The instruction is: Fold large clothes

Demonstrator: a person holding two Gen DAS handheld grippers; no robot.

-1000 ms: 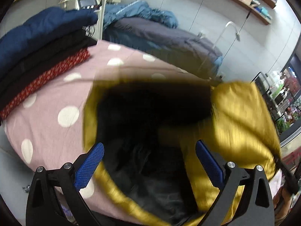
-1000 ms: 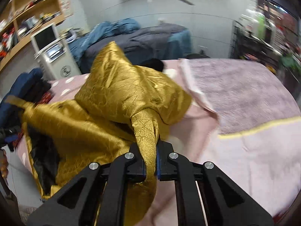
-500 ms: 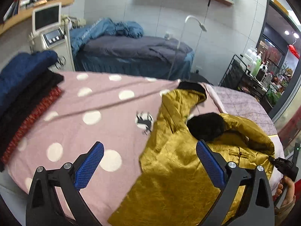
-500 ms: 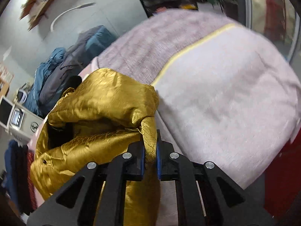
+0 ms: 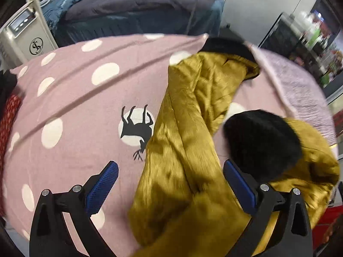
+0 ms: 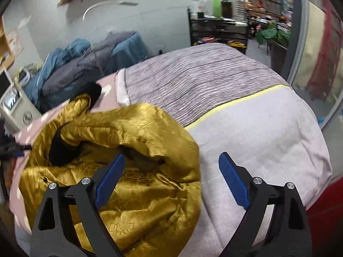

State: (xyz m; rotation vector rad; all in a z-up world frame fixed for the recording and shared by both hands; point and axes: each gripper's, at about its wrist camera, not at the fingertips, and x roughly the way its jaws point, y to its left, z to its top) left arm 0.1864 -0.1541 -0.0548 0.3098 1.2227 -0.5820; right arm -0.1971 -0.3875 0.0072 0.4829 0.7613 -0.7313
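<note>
A gold jacket (image 5: 193, 141) with black fur trim (image 5: 261, 141) lies crumpled on the bed, one sleeve stretched toward the far edge. It also shows in the right wrist view (image 6: 133, 171), bunched at the bed's left part. My left gripper (image 5: 171, 188) is open and empty, hovering just above the jacket's near part. My right gripper (image 6: 171, 182) is open and empty, its left finger (image 6: 109, 180) over the gold fabric and its right finger over the bare blanket.
The bed has a pink polka-dot sheet (image 5: 70, 98) with a deer print (image 5: 137, 130) and a grey-lilac blanket (image 6: 246, 115). Folded clothes (image 5: 8, 111) lie at the left edge. A second bed (image 5: 137, 6), a white machine (image 5: 23, 36) and a bottle cart (image 6: 216, 21) stand behind.
My right gripper has opened and let go of the gold fabric it was pinching. My left gripper has stayed open and moved closer over the jacket.
</note>
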